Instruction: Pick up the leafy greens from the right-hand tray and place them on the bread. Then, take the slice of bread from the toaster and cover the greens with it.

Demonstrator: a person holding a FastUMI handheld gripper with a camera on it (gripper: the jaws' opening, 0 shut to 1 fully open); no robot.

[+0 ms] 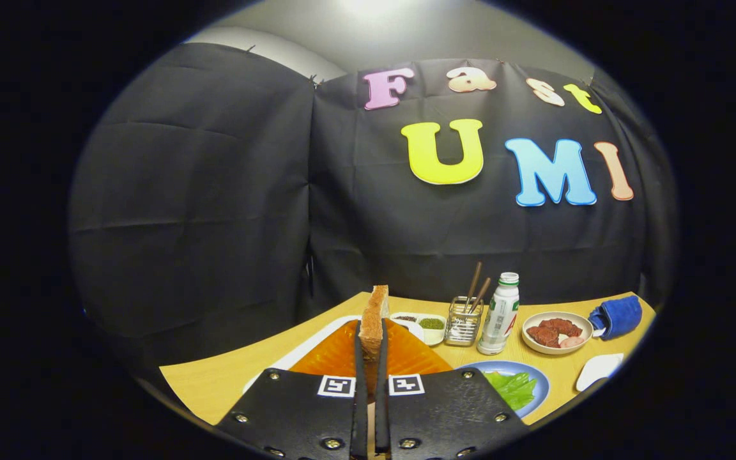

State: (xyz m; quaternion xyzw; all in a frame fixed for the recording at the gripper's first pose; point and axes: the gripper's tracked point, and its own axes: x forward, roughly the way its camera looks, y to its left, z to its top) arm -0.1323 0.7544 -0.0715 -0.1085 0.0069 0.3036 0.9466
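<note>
One hand-held gripper [368, 358] is clenched on one slice of brown toasted bread [374, 316]. The slice stands on its edge, and both fingers press its two flat sides. The top of the slice pokes up past the fingertips.

The landmark here is the slice of bread. Right behind it and under it is one shiny orange plate [336, 354]. The orange plate sits on one flat white tray [317, 342] on the light wooden worktop [214, 383].

Just to the right of the slice is one small white dish with two parts [420, 323]. One part has dark bits in it and the other has green bits.

Further right is one wire mesh holder [462, 324] with two brown sticks [476, 287] standing in it.

Next to the right is one white plastic bottle with a green cap [499, 314]. It stands up straight.

Low down to the right of the slice, near the fingers, is one round blue plate [537, 377]. The pile of leafy greens [513, 388] lies on it. I cannot count the leaves.

Further right is one round pale bowl [556, 348] with red-brown food [552, 331] inside.

Furthest right of the slice are one rolled blue cloth [617, 316] and, nearer than the cloth, one small flat white dish [598, 370].
</note>
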